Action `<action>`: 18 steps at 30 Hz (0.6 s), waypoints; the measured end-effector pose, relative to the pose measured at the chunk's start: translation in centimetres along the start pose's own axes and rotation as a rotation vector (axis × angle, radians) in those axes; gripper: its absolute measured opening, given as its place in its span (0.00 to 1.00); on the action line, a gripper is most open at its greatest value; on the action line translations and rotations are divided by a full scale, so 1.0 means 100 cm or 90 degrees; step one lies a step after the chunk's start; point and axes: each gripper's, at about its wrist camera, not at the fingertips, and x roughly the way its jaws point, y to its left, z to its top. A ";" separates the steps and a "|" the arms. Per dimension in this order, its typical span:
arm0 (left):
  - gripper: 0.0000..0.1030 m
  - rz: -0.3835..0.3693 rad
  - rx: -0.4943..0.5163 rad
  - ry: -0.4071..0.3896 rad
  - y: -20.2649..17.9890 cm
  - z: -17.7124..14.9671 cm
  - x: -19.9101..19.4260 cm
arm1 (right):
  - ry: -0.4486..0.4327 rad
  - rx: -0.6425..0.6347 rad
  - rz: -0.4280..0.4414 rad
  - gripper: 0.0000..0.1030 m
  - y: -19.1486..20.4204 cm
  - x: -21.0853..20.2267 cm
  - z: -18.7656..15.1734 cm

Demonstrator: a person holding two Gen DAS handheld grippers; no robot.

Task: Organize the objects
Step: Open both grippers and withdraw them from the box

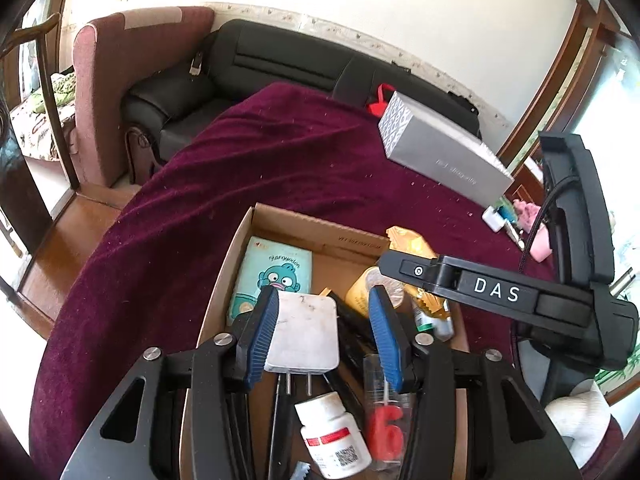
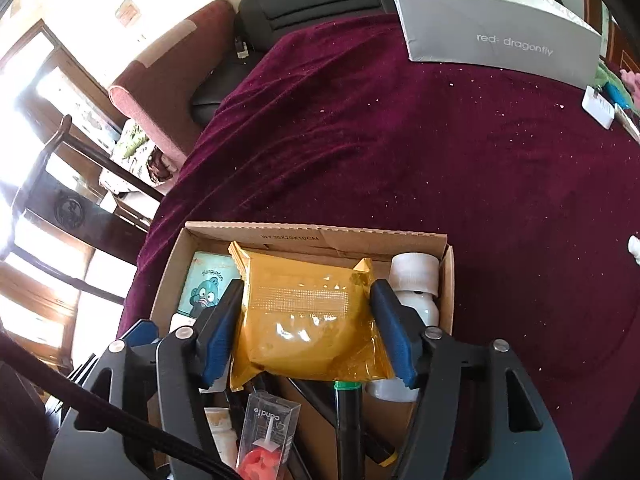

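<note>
We hold the yellow packet (image 2: 308, 320) in the right gripper (image 2: 308, 328), jaws closed on its sides, above the cardboard box (image 2: 448, 280). The left gripper (image 1: 324, 336) hangs over the white charger (image 1: 304, 336), jaws wide. The box rests on the maroon-covered bench (image 2: 500, 184).

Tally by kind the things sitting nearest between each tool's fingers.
White charger plug: 1
Yellow foil packet: 1
Total: 2
</note>
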 end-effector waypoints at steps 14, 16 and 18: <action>0.99 0.100 0.030 -0.224 -0.032 -0.034 -0.113 | -0.106 -0.029 0.058 0.66 -0.001 -0.086 -0.034; 0.99 0.075 -0.002 -0.244 -0.028 -0.043 -0.127 | -0.126 -0.059 0.037 0.67 0.000 -0.099 -0.052; 0.99 0.041 -0.034 -0.243 -0.025 -0.053 -0.136 | -0.154 -0.096 0.006 0.70 0.001 -0.114 -0.078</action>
